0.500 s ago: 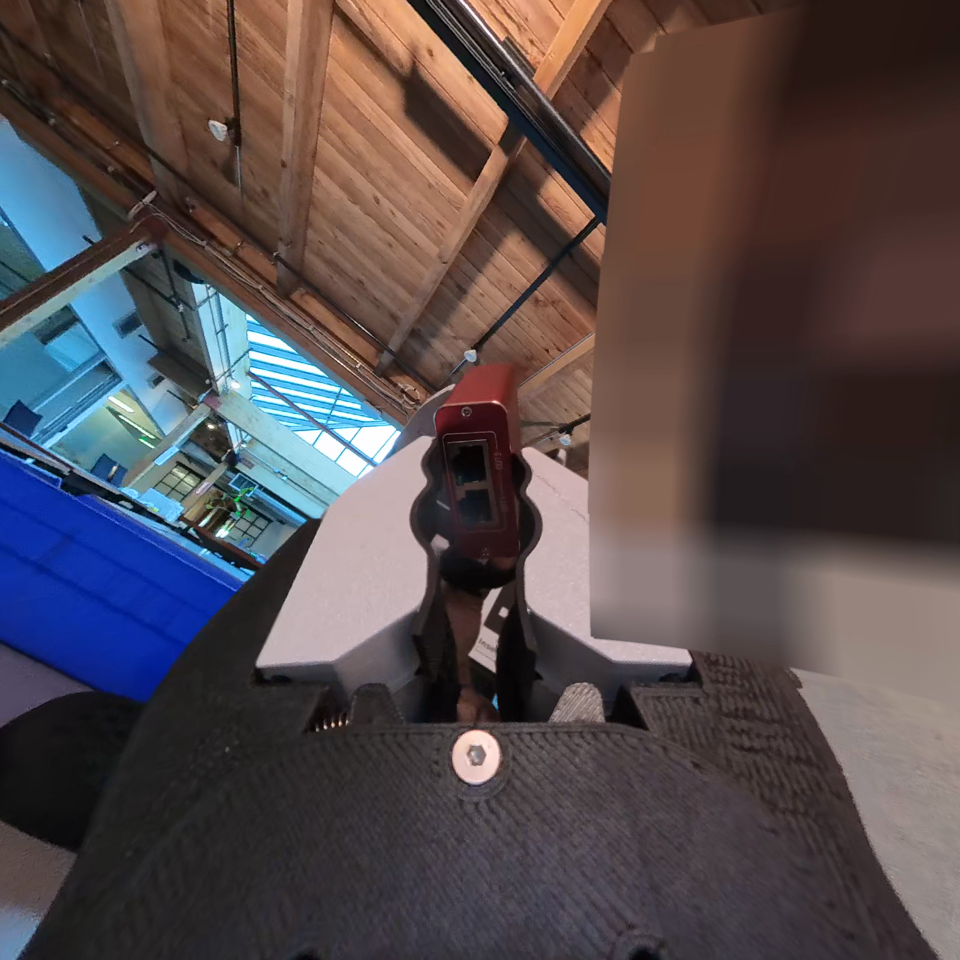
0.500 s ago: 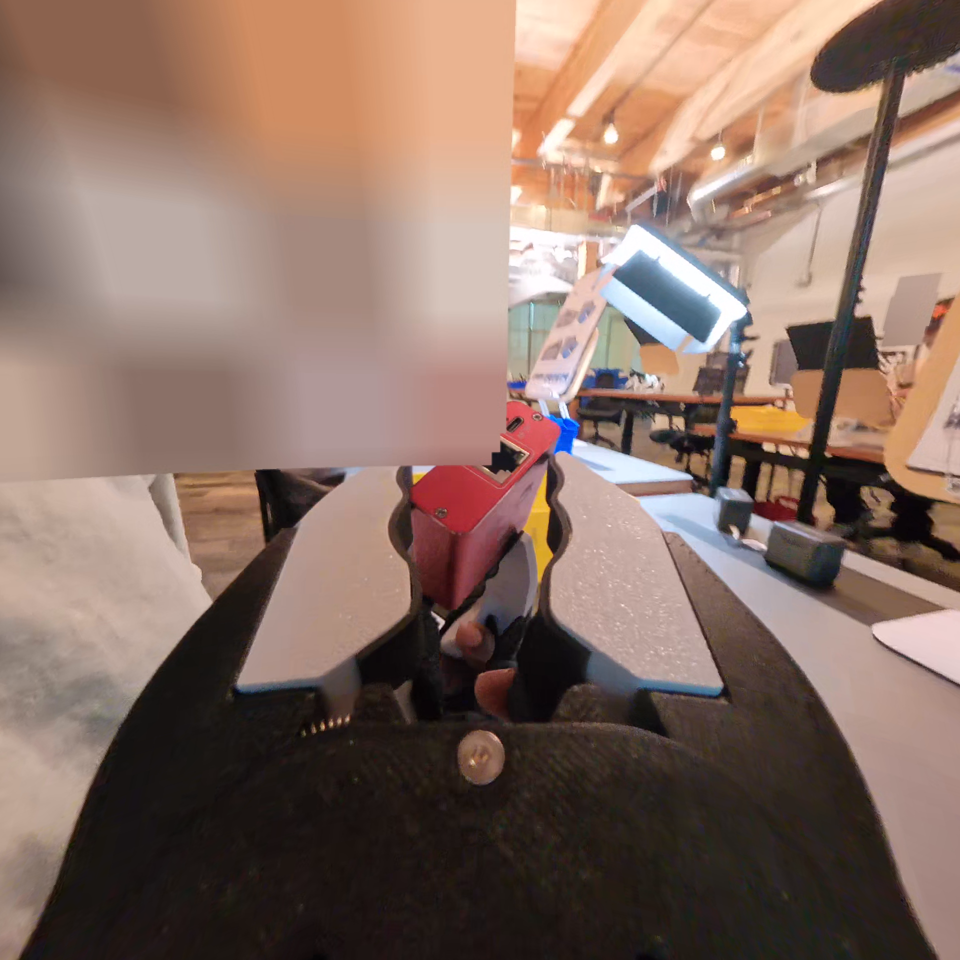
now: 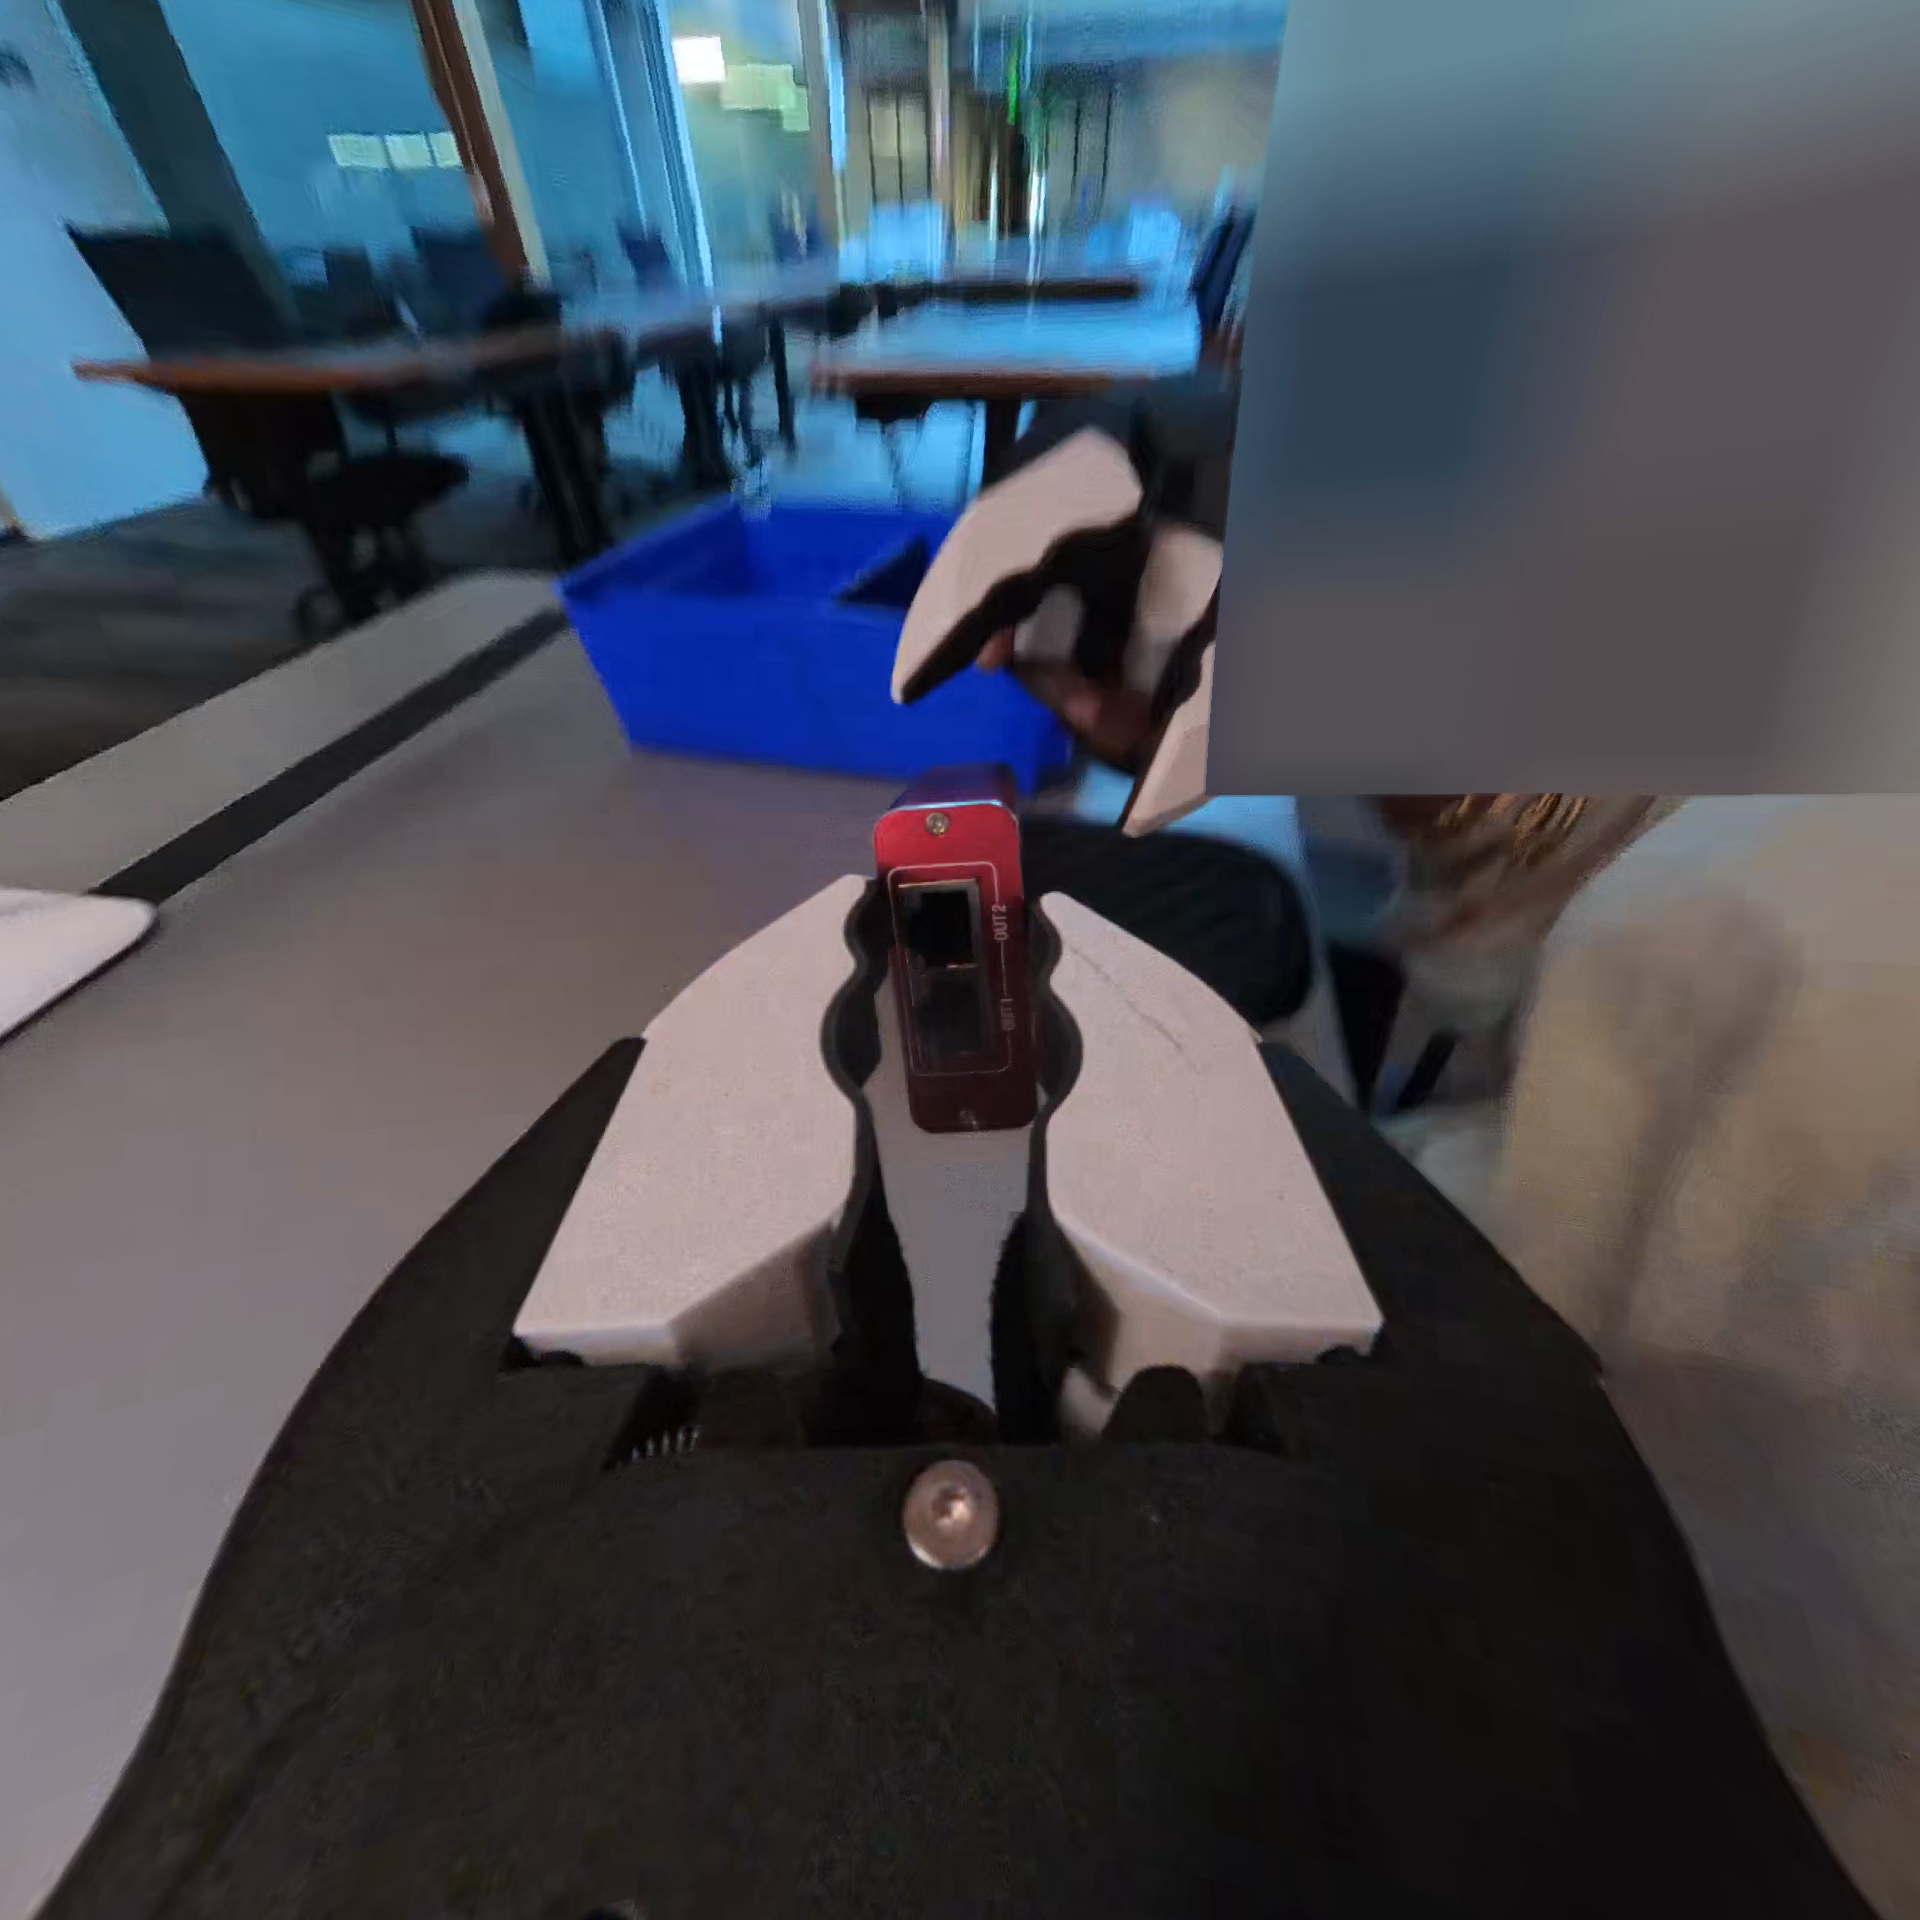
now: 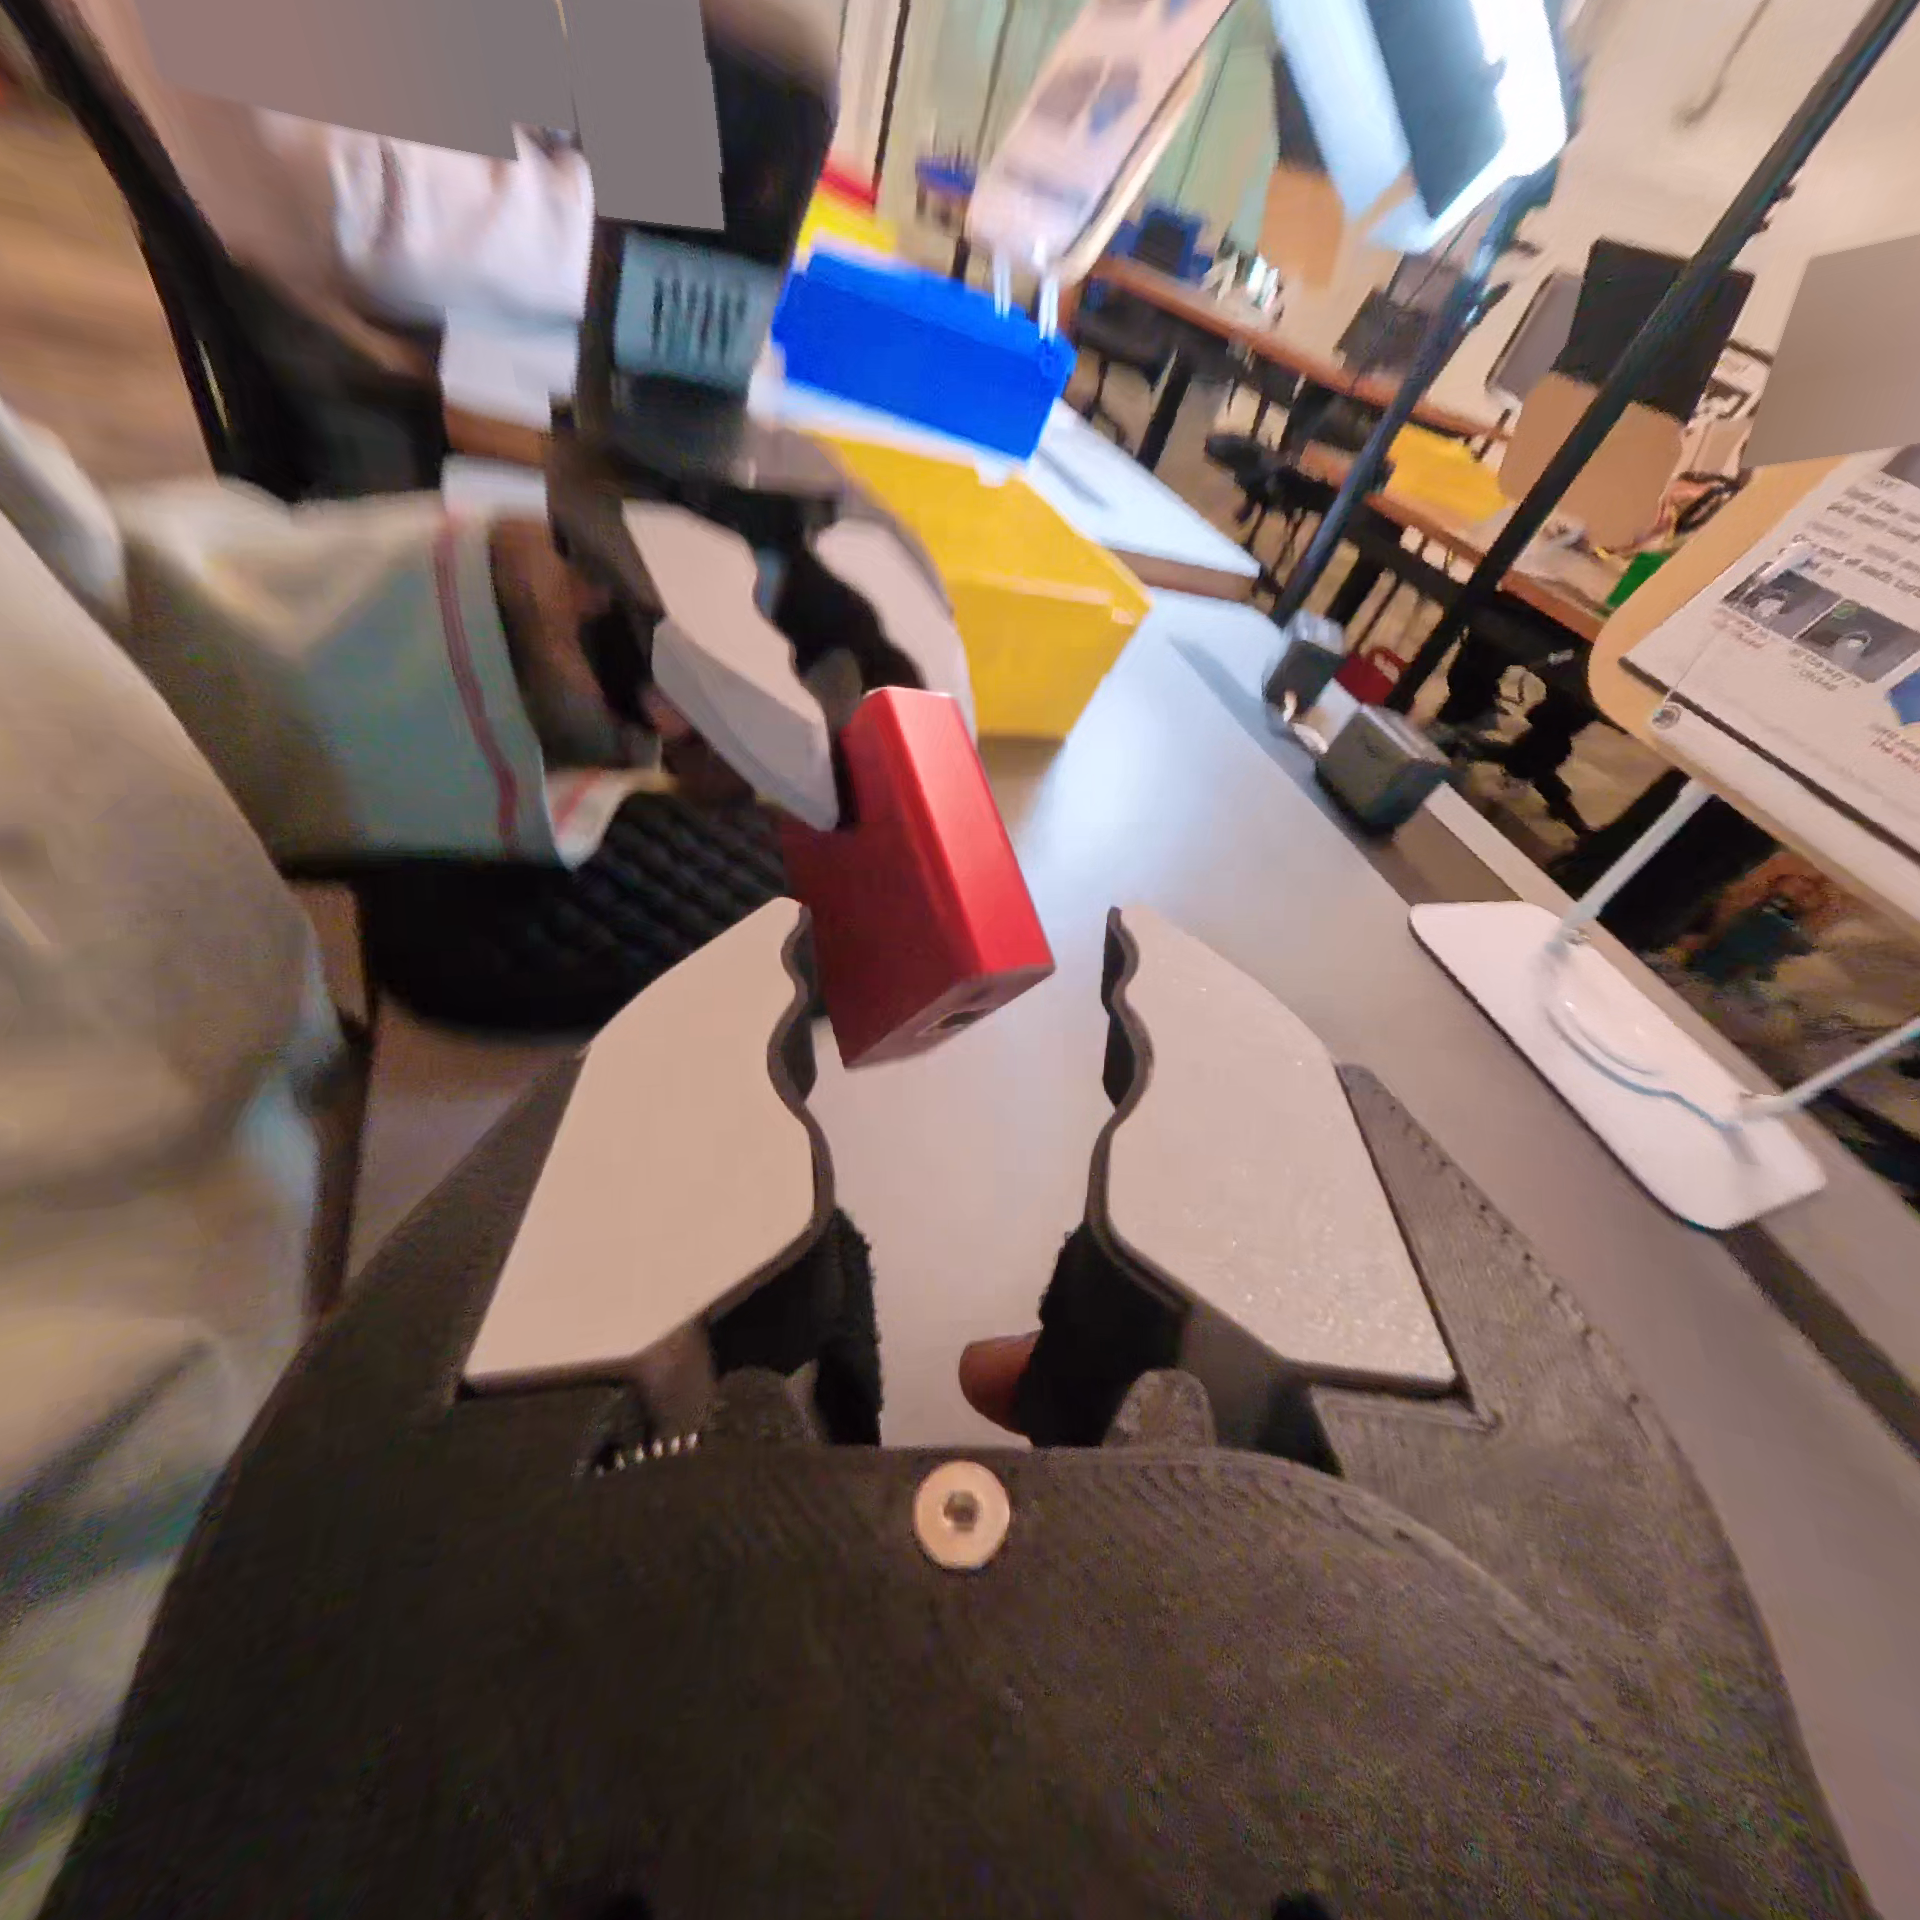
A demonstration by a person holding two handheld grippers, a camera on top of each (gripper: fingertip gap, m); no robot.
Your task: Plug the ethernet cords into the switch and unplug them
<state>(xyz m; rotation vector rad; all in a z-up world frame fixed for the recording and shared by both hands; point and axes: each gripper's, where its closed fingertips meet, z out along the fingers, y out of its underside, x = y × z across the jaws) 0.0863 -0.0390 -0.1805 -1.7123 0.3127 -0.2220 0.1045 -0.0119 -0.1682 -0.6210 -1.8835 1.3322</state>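
- Left hand-held gripper (image 3: 956, 997) clamps the red switch (image 3: 961, 987), lifted clear above the grey surface (image 3: 416, 1039), its 2 dark ports facing the left wrist camera, both empty.
- Right hand-held gripper (image 4: 951, 1029) gapes wide, gripping nothing, just beside the switch's blunt end.
- No ethernet cord shows in either view.
- My read: the plugging step has not begun.
- Next move calls for the right gripper to find a cord and pinch its plug squarely.
- Blue bin (image 3: 790, 644) and yellow bin (image 4: 1029, 613) sit far back.
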